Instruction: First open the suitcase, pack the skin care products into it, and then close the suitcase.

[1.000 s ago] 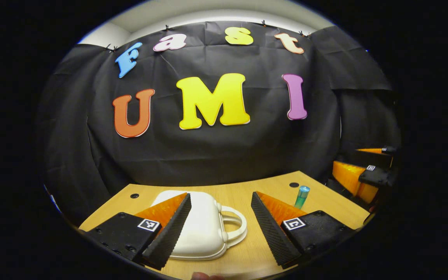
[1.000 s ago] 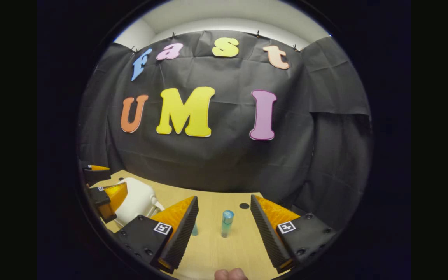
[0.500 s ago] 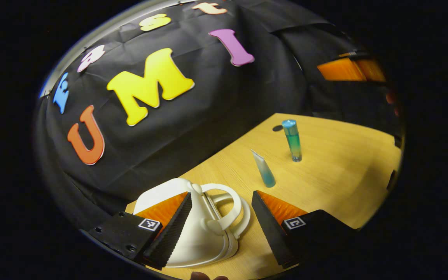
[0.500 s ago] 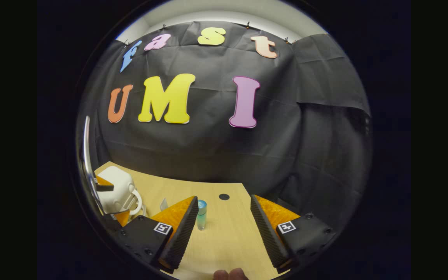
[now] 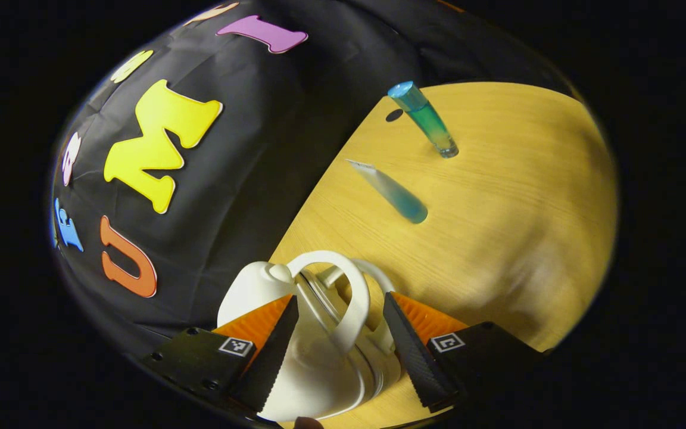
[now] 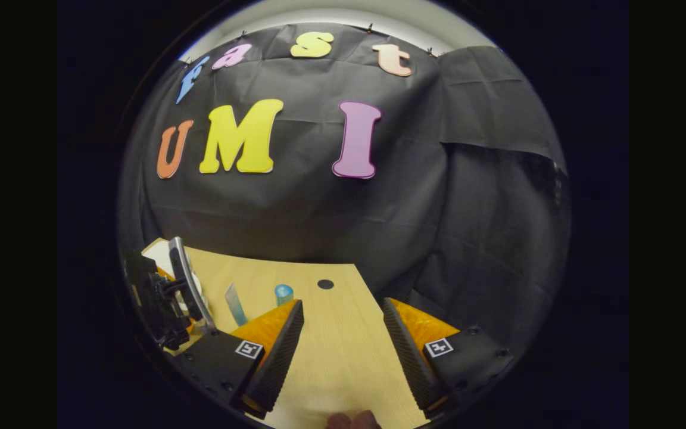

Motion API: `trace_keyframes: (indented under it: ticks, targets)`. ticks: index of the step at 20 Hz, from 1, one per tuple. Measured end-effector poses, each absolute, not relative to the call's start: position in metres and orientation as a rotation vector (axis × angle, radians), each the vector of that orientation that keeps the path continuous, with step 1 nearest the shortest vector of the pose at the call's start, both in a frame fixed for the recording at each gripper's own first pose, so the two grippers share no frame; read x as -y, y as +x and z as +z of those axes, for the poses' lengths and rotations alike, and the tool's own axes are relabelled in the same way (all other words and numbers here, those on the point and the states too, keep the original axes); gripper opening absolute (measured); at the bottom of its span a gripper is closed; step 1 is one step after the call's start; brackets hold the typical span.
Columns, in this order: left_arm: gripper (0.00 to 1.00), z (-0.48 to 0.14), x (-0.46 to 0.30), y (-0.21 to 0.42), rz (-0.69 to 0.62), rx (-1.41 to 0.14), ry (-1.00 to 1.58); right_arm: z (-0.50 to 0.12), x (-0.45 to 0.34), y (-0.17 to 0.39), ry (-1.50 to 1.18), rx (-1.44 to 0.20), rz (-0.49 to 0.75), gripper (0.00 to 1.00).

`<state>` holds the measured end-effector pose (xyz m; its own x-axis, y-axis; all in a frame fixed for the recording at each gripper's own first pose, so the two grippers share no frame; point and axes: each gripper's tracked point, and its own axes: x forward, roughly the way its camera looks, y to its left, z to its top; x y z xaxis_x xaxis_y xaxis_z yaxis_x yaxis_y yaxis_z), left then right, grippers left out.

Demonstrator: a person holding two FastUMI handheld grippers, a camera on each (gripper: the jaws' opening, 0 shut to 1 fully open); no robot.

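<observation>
A small white suitcase point(image 5: 304, 369) lies on the wooden table point(image 5: 515, 196) with its two halves together and its loop handles point(image 5: 352, 292) standing up. My left gripper point(image 5: 340, 339) is open, rolled to one side, with its fingers on either side of the handles and not pressing them. Beyond stand a blue-green bottle point(image 5: 429, 122) and a translucent blue tube point(image 5: 392, 192) set on its cap. My right gripper point(image 6: 343, 351) is open over bare table, with nothing between its fingers. To its left are the tube point(image 6: 236, 304) and the bottle point(image 6: 283, 293), the latter partly behind one finger.
A dark round hole point(image 6: 325, 284) marks the table near its back edge. The black cloth wall runs close behind the table. The left gripper's body point(image 6: 167, 298) stands at the far left in the right gripper view, over a sliver of the suitcase point(image 6: 155, 251).
My left gripper has rolled over and moved in low, so the suitcase handles now sit between its fingers. The right gripper has drifted right, and the bottle has slid behind its left finger.
</observation>
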<state>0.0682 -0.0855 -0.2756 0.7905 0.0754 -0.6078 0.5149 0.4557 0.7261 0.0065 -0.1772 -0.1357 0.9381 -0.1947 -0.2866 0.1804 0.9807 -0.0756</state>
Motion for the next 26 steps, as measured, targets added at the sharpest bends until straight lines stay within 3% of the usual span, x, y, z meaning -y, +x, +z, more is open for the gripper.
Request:
trace_keyframes:
  ticks: [2, 6, 8, 9, 10, 12, 15, 21, 26]
  targets:
    - [0.89, -0.282, 0.083, 0.071, -0.3, -0.666, 1.121, -0.137, 0.174, 0.002, -0.05, -0.299, -0.187, 0.8]
    - [0.68, -0.29, 0.081, 0.079, -0.31, -0.714, 1.197, -0.137, 0.165, -0.006, -0.051, -0.302, -0.18, 0.8]
    - [0.51, -0.296, 0.076, 0.081, -0.301, -0.745, 1.205, -0.136, 0.164, -0.01, -0.049, -0.299, -0.179, 0.8]
    - [0.38, -0.296, 0.075, 0.079, -0.293, -0.76, 1.211, -0.133, 0.162, -0.011, -0.05, -0.293, -0.181, 0.8]
    - [0.34, -0.296, 0.077, 0.078, -0.296, -0.766, 1.213, -0.131, 0.163, -0.012, -0.05, -0.287, -0.184, 0.79]
    - [0.29, -0.288, 0.081, 0.078, -0.294, -0.739, 1.197, -0.13, 0.161, -0.013, -0.044, -0.282, -0.189, 0.8]
    - [0.14, -0.262, 0.079, 0.079, -0.236, -0.654, 1.127, -0.123, 0.155, -0.01, -0.031, -0.277, -0.193, 0.8]
    - [0.04, -0.189, 0.065, 0.081, -0.149, -0.453, 0.878, -0.097, 0.127, 0.003, -0.036, -0.239, -0.174, 0.8]
    - [0.03, -0.122, 0.016, 0.094, -0.082, -0.328, 0.623, -0.074, 0.064, 0.013, -0.074, -0.212, -0.058, 0.8]
